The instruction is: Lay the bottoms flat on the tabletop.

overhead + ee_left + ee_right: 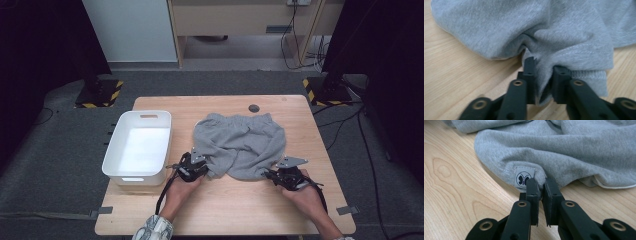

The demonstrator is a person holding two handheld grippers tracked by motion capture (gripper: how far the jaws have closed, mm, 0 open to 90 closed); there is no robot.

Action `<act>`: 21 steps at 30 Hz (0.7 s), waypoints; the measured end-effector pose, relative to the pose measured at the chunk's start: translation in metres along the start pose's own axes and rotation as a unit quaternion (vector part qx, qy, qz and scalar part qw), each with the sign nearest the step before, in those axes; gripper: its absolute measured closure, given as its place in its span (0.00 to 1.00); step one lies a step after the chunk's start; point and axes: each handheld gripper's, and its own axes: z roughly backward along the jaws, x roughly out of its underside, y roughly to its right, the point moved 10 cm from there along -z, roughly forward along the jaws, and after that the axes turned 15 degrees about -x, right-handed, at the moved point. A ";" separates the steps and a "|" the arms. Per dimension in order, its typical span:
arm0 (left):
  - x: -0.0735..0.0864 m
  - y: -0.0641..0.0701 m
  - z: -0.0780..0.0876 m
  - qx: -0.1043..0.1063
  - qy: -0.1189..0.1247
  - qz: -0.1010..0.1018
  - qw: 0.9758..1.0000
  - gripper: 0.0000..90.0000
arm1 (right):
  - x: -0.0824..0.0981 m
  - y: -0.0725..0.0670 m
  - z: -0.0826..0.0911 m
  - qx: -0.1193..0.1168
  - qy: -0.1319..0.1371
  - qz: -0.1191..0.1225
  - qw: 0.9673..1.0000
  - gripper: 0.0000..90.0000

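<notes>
Fingers (531, 75) of your left gripper (542, 82) are clamped on a bunched fold of the grey shorts (240, 142), hem edge pinched between the two black pads, cloth bulging out below them. Your right gripper (539, 195) has its fingers (532, 192) nearly together, nipping a thin bit of the shorts' hem just beside a small square label (524, 178) with a butterfly mark. No earlier look, so grip only.

From above, the shorts lie spread on the desk (225, 210) ahead of both pairs of fingers, waistband at the far side, the two leg hems at the near side where you hold them. Left gripper (192, 167) takes the near left corner, right gripper (287, 175) the near right corner; both hems sit low, touching the wood or just off it, cannot tell which.

White bin (137, 172) stands just beyond your left fingers' outer side, apart from the cloth. Your hands come in from the near edge.
</notes>
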 end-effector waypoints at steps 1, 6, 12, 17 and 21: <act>0.001 0.001 0.001 -0.001 0.000 0.000 1.000 0.72 | -0.001 0.000 0.001 0.001 0.000 0.001 1.000 0.93; 0.002 0.008 0.005 -0.004 0.002 -0.014 1.000 0.77 | -0.003 0.004 0.005 0.007 0.009 -0.003 1.000 0.93; 0.002 0.013 0.007 -0.016 0.000 -0.028 0.999 0.95 | -0.007 0.009 0.016 0.012 0.027 -0.012 1.000 0.94; -0.013 0.003 0.023 -0.034 0.027 -0.012 0.999 0.97 | -0.009 0.017 0.039 0.026 0.044 -0.020 0.999 0.94; -0.024 -0.005 0.036 -0.042 0.036 -0.008 0.998 0.97 | -0.005 0.030 0.059 0.038 0.056 -0.034 0.997 0.94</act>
